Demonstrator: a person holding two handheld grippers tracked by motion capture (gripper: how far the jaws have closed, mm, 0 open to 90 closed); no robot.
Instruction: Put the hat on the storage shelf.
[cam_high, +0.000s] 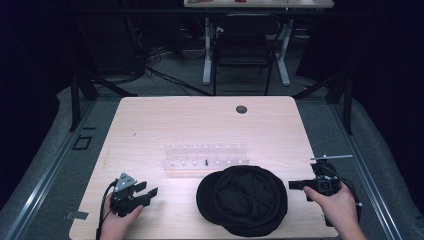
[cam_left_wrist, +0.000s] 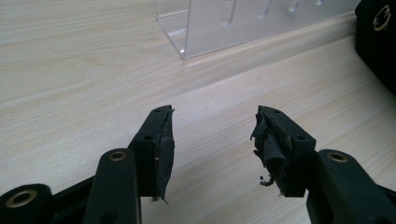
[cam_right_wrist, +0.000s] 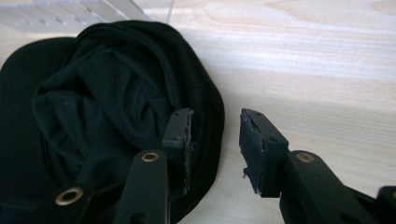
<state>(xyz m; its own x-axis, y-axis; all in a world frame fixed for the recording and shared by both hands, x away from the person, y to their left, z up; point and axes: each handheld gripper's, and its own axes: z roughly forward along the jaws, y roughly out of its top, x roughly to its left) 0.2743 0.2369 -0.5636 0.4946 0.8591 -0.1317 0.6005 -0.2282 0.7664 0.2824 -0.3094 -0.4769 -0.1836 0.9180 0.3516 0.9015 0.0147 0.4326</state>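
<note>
A black cap (cam_high: 243, 199) lies upside down on the wooden table (cam_high: 200, 125), near its front edge; its crumpled inside shows in the right gripper view (cam_right_wrist: 107, 112). My right gripper (cam_high: 296, 185) is just right of the cap, open, its jaws (cam_right_wrist: 215, 140) at the cap's rim with nothing between them. My left gripper (cam_high: 147, 192) rests at the front left, open and empty (cam_left_wrist: 212, 140), well apart from the cap. The cap's edge (cam_left_wrist: 378, 42) shows at the far right of the left gripper view.
A clear acrylic rack (cam_high: 206, 155) with small pegs stands behind the cap, its corner (cam_left_wrist: 224, 23) ahead of the left jaws. A round grommet (cam_high: 241, 109) sits at the table's back. A chair (cam_high: 243, 45) and table legs stand beyond.
</note>
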